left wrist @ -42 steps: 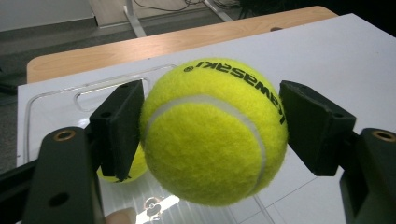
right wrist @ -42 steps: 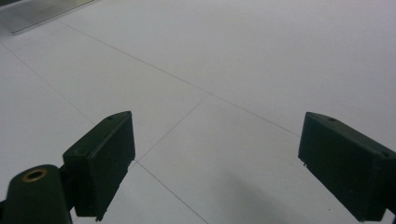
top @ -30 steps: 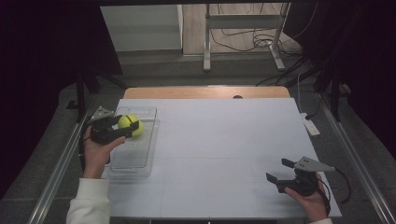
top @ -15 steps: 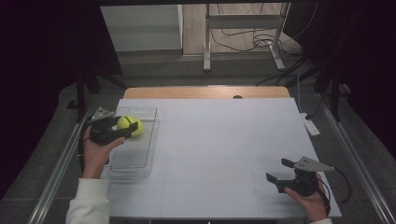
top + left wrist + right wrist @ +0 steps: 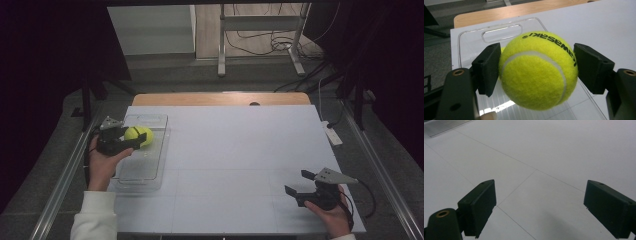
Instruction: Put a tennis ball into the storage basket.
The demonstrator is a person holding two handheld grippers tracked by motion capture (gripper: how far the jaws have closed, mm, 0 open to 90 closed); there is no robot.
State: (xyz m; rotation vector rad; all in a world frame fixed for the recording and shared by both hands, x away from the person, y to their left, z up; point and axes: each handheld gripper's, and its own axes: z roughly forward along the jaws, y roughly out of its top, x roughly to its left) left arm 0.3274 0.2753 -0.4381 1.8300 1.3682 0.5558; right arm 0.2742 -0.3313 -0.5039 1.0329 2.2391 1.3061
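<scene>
Now, left claw (image 5: 537, 70) clenched on ball (image 5: 538, 70) over tray (image 5: 145, 165); right claw (image 5: 537, 207) spread wide, idle. Lower gently, release only once low inside.

Dim, dark surround in the high view; the white counter (image 5: 240, 150) is evenly lit. Soft shadow at lower centre of the right gripper view.

The left claw (image 5: 131, 141) is gripping the tennis ball (image 5: 537, 71) with both pads pressing its sides. The right claw (image 5: 299, 182) is resting well apart from the ball, its jaws standing wide with nothing between.
</scene>
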